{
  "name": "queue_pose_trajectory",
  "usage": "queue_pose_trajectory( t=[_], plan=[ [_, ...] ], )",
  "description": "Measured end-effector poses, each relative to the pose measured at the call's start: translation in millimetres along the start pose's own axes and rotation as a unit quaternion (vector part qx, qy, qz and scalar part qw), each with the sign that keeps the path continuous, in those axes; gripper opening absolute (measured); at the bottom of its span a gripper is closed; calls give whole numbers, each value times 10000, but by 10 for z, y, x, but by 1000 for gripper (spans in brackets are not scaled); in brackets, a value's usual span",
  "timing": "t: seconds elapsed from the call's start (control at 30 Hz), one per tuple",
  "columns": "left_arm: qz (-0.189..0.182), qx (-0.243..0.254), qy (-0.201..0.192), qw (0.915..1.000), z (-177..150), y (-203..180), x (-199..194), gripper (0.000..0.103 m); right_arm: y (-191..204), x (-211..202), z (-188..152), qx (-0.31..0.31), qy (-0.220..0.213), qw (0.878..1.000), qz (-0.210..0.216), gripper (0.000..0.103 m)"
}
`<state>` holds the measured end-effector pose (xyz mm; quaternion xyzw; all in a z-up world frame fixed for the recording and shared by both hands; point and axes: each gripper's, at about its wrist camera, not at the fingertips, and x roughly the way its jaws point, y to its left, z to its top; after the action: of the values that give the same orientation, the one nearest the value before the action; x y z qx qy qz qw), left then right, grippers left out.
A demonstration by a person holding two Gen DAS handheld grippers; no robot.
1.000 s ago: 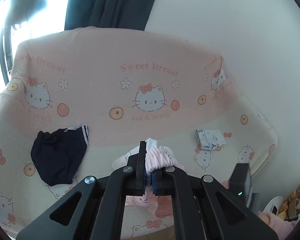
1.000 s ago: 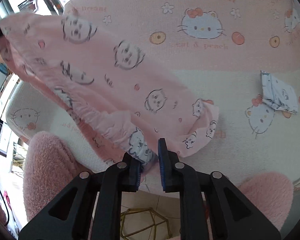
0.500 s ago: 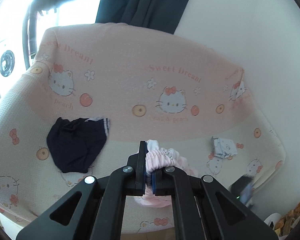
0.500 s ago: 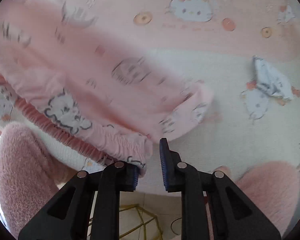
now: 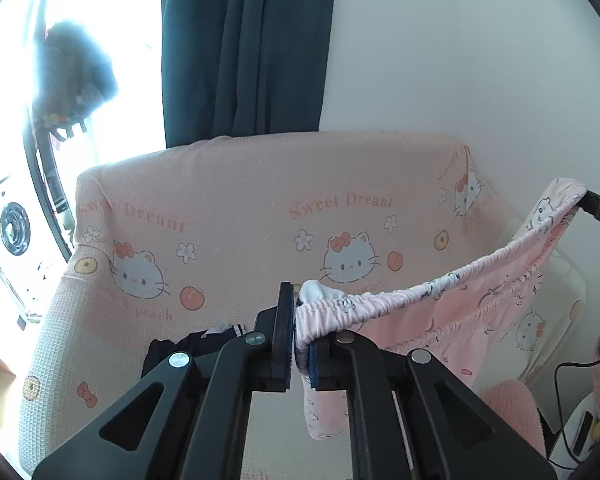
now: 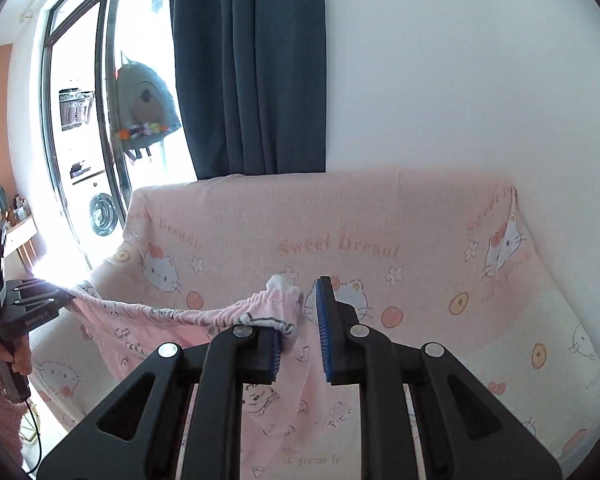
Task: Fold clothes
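Quick count of what's visible: two grippers, left (image 5: 300, 332) and right (image 6: 300, 332). One pink pyjama piece (image 5: 440, 292) strung between them. One dark garment (image 5: 188, 346) on the sofa, only partly in view. One sofa (image 5: 240, 208) under a cat-print cover. One dark curtain (image 5: 244, 48). One washing machine (image 6: 100, 210) past the window (image 6: 80, 80).

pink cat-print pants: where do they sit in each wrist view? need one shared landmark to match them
Left wrist: pink cat-print pants run from the centre tongs up to the right edge, waistband stretched.
Right wrist: pants run from the centre tongs out to the left edge, body hanging below.
Shared landmark: dark curtain above the sofa back.
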<state>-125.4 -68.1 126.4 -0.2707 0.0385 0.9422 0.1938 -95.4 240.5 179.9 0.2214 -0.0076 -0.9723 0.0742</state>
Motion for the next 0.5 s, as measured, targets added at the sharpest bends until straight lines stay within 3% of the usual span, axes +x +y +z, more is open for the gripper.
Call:
queue_pose_trajectory(
  t=[0.1, 0.17, 0.33, 0.5],
  plan=[
    [-395, 38, 28, 9992, -14, -88, -33, 8, -69, -8, -15, -68, 90, 9997, -211, 14],
    [-404, 133, 174, 9989, -119, -187, 66, 8, -106, 110, -121, 53, 281, 9995, -105, 14],
    [-299, 223, 1080, 9934, -613, -344, 561, 8, -62, 286, -414, 332, 647, 9963, 452, 14],
    [-377, 456, 1959, 9788, -1287, -468, 990, 15, 125, 349, -596, 161, 848, 9938, 705, 14]
  ],
)
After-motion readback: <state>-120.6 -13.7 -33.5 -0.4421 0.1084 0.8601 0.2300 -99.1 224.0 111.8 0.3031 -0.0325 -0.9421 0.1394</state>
